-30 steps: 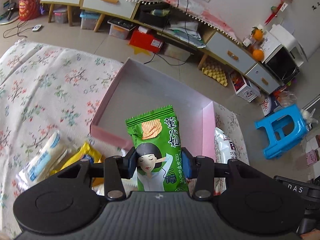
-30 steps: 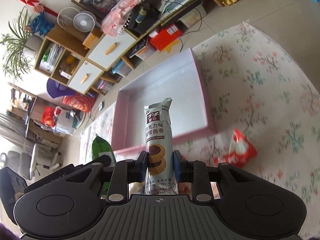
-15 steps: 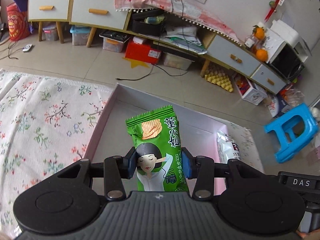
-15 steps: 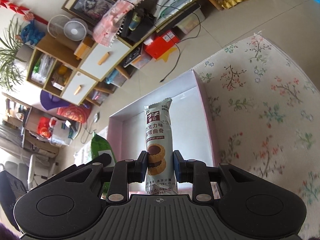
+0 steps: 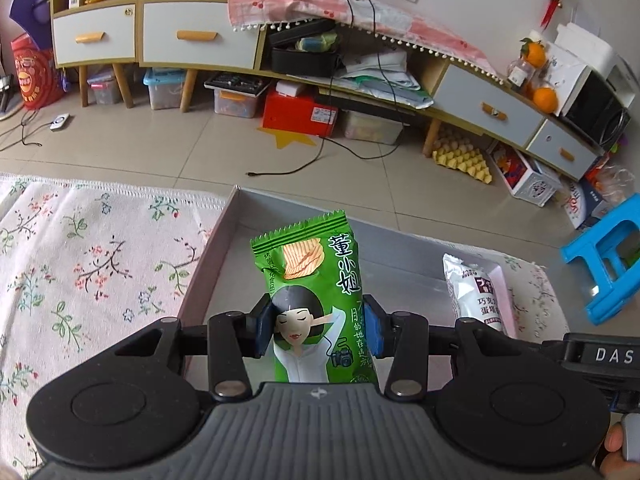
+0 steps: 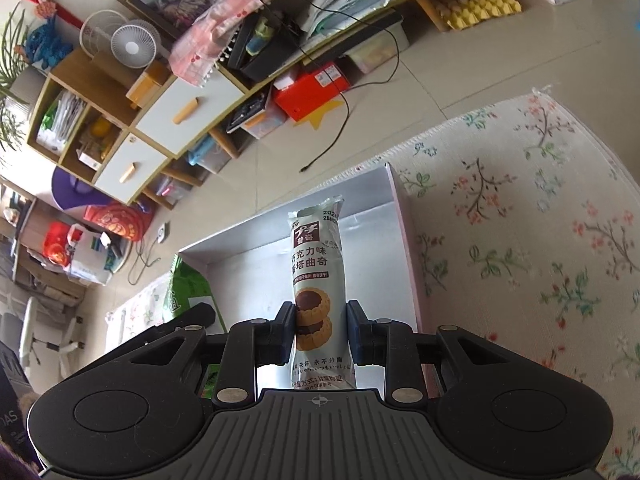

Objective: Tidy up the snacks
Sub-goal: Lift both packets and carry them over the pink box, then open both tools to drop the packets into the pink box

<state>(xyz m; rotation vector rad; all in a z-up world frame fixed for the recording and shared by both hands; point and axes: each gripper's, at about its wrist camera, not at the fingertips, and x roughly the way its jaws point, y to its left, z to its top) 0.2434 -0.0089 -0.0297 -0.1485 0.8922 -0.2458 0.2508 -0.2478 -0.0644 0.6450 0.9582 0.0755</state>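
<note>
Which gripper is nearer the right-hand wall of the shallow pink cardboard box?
Right. The right gripper, holding the white cookie pack, sits just beside that wall; the left gripper, holding the green chip bag, is over by the opposite wall.

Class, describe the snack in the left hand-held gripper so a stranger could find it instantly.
Start at the pink-walled box on the floral cloth. Above it, the left hand-held gripper clamps a green chip packet showing a dark-haired woman. The neighbouring cookie packet is whitish.
</note>
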